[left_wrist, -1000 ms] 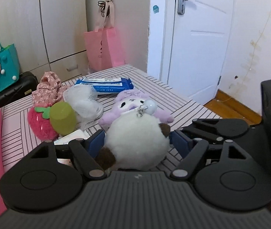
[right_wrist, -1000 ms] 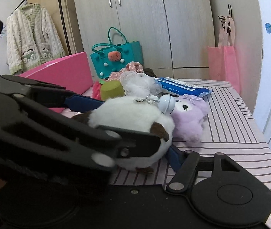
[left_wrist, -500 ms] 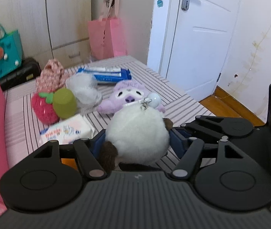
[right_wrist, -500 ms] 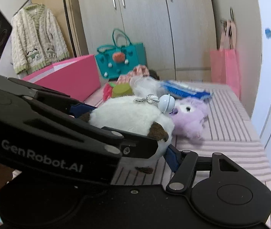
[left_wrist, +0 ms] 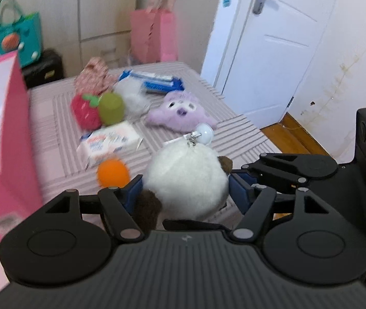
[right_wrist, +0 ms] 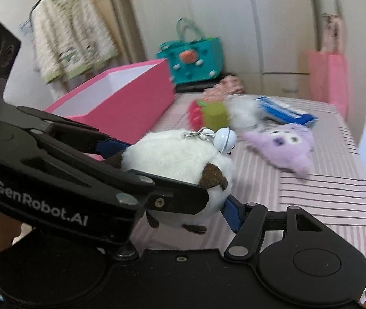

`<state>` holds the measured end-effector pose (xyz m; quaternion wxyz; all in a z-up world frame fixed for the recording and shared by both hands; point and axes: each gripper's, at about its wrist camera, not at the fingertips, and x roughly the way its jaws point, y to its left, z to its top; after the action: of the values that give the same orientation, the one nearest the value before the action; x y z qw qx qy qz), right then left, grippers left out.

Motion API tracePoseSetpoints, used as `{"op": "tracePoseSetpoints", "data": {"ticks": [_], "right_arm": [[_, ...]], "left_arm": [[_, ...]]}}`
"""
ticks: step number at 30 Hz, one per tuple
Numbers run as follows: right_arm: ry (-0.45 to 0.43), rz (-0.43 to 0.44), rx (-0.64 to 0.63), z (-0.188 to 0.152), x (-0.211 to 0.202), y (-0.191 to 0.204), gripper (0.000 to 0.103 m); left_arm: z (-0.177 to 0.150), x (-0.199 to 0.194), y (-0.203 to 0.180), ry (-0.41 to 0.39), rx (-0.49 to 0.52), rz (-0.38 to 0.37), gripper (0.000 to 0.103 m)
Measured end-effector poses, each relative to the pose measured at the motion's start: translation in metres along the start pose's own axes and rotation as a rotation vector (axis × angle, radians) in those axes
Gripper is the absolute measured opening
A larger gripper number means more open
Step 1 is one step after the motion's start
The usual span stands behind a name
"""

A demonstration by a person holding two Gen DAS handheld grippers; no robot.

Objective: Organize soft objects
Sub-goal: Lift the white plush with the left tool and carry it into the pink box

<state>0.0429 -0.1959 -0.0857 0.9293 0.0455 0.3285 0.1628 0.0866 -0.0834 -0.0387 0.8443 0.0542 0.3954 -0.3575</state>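
Note:
A round white plush with brown patches and a small white bell hangs above the striped bed. My left gripper is shut on it, its blue pads pressing both sides. My right gripper grips the same white plush from the right side. Its right blue pad presses the plush's lower edge, and its other finger is hidden behind the left gripper. An open pink box stands just left of the plush.
On the bed lie a purple plush, a strawberry plush, a green cup, a tissue pack, an orange ball, a blue wipes pack and floral cloth. A white door stands to the right.
Both grippers have risen together with the white plush, lifting it off the bed. The tissue pack and orange ball came into view below, and the pink box shows more.

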Motion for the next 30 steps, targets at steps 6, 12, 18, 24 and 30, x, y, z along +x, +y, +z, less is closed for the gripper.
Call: {"op": "tracePoseSetpoints", "data": {"ticks": [6, 12, 18, 24, 30], "right_arm": [[0.04, 0.104, -0.095, 0.019, -0.001, 0.036, 0.07], [0.131, 0.222, -0.143, 0.034, 0.014, 0.068, 0.07], [0.156, 0.301, -0.196, 0.055, 0.022, 0.093, 0.07], [0.123, 0.347, -0.265, 0.085, 0.027, 0.113, 0.07], [0.053, 0.356, -0.273, 0.124, 0.046, 0.119, 0.07]], "left_arm": [[-0.007, -0.045, 0.021, 0.026, -0.051, 0.034, 0.069], [-0.015, -0.072, 0.05, 0.108, -0.162, 0.089, 0.069], [-0.012, -0.1, 0.071, 0.116, -0.226, 0.123, 0.069], [0.007, -0.125, 0.089, 0.09, -0.234, 0.182, 0.069], [0.028, -0.137, 0.114, -0.06, -0.234, 0.244, 0.07]]}}
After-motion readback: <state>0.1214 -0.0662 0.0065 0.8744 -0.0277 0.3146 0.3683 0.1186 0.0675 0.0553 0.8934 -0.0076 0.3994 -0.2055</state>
